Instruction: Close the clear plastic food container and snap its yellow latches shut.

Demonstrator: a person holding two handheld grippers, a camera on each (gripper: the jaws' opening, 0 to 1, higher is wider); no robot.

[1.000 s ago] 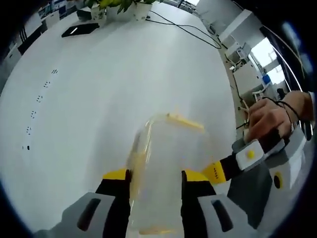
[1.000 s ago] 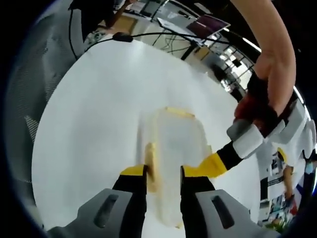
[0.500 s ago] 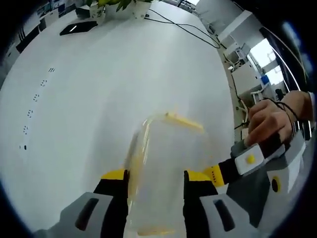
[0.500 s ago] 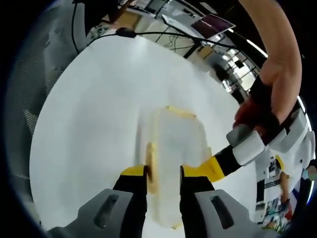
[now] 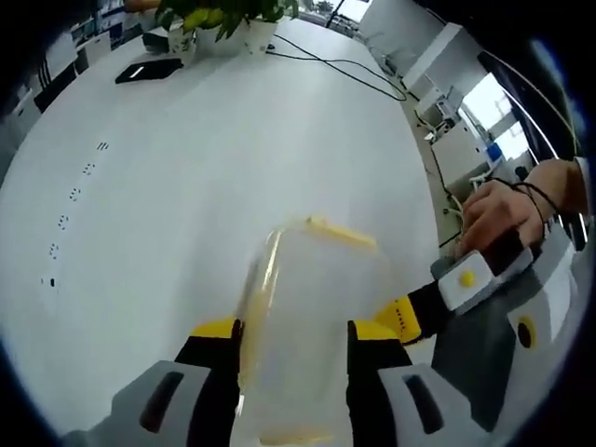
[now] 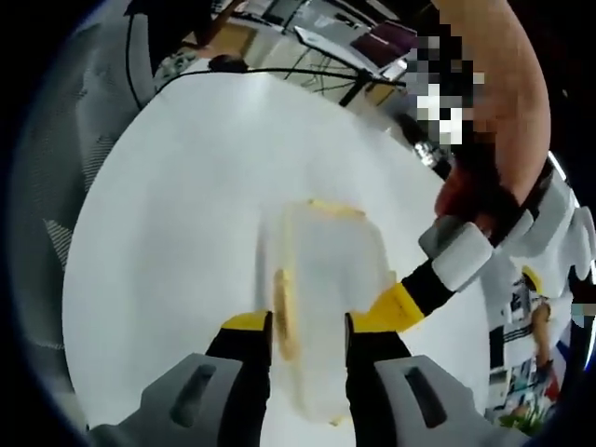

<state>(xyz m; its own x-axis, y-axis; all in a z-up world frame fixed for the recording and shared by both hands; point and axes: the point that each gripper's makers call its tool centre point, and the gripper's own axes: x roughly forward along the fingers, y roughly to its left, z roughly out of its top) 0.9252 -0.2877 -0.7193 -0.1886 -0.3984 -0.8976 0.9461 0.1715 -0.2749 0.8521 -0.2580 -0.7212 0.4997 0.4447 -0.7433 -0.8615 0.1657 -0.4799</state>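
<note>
Table (image 5: 186, 168) is the big white surface everything sits on, and compared with a second ago barely anything has changed: the clear plastic food container (image 5: 307, 326) is seen in the same spot on it, lid down, and only the camera framing has drifted a bit.

In the left gripper view the left gripper (image 5: 291, 337) is held low over the container's near end, jaws spread roughly as wide as the box and set on either side of it; whether the pads are actually pressing the walls can't be told, since the plastic is see-through and blurred. Same story as before, no real closing seen. A yellow latch (image 5: 343, 235) is visible along the container's far edge, and another along its left side (image 5: 253, 296).

In the right gripper view the right gripper (image 6: 307, 328) straddles the container (image 6: 326, 307) the same way, jaws apart with the box between them and a side latch (image 6: 283, 317) just inside the left one. A yellow jaw of the other gripper is met at the container's right edge, where it was earlier.

Beyond the container, a potted plant (image 5: 223, 14), a dark flat device (image 5: 149, 68) and a black cable (image 5: 345, 67) are found at the table's far edge, well apart from the box. A person's hand (image 5: 507, 209) is seen right of the container.
</note>
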